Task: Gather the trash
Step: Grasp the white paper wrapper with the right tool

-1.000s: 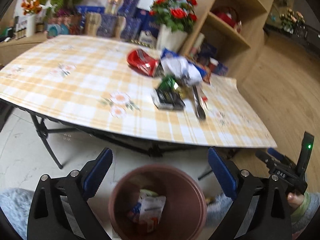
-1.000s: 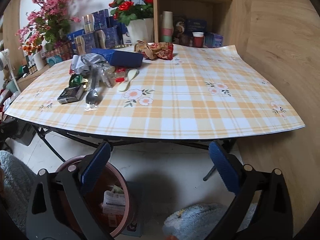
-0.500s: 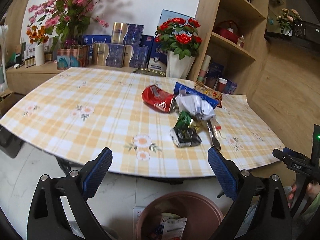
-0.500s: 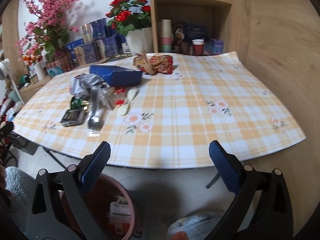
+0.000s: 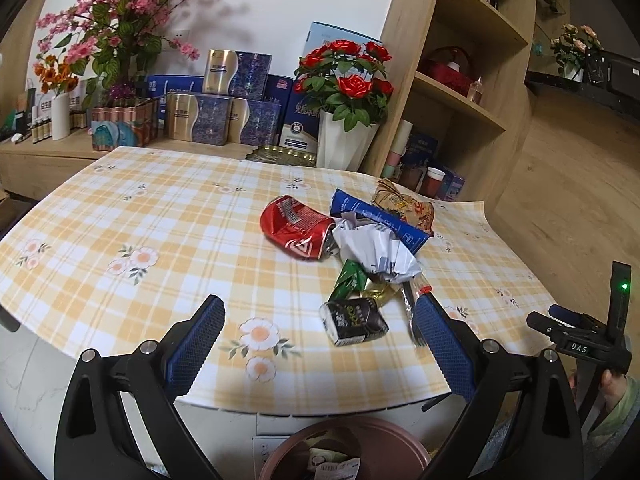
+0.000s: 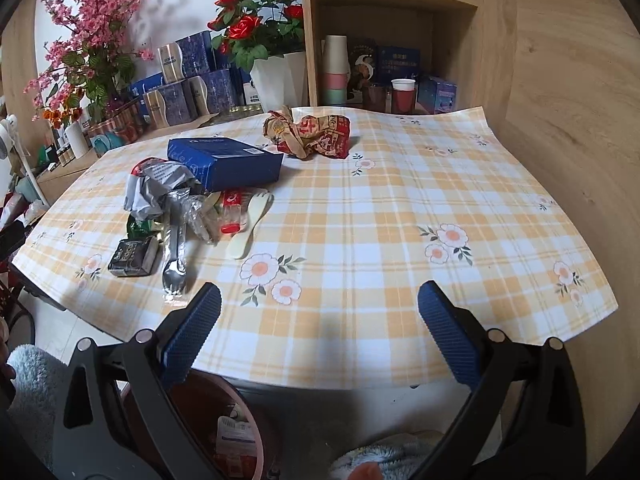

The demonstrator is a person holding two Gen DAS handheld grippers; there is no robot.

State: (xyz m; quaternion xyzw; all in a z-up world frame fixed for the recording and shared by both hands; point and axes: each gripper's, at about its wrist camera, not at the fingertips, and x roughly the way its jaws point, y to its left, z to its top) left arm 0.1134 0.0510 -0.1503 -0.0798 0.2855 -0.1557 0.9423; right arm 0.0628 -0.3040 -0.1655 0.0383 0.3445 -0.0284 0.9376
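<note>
From the left wrist, the left gripper (image 5: 316, 344) is spread wide and empty over the near edge of the checked table (image 5: 120, 216). Taking the crushed red can (image 5: 298, 232) as the landmark, the small black packet (image 5: 354, 320) lies nearer the camera and a little right of it, just ahead of the fingers and toward the right one, its long side running roughly across the view. Crumpled silver foil (image 5: 376, 248) touches the can's right end, with the blue box (image 5: 376, 220) behind the foil. The brown bin (image 5: 400, 444) sits on the floor below the table edge, already holding some scraps. From the right wrist, the right gripper (image 6: 320, 328) is likewise released and holds nothing; here the black packet (image 6: 134, 256) lies well off to its left, past the wrapped metal spork (image 6: 174, 260), while the can is mostly hidden behind the foil (image 6: 156, 188). The left hand looks the nearer one for the packet, closing across its short side.
</note>
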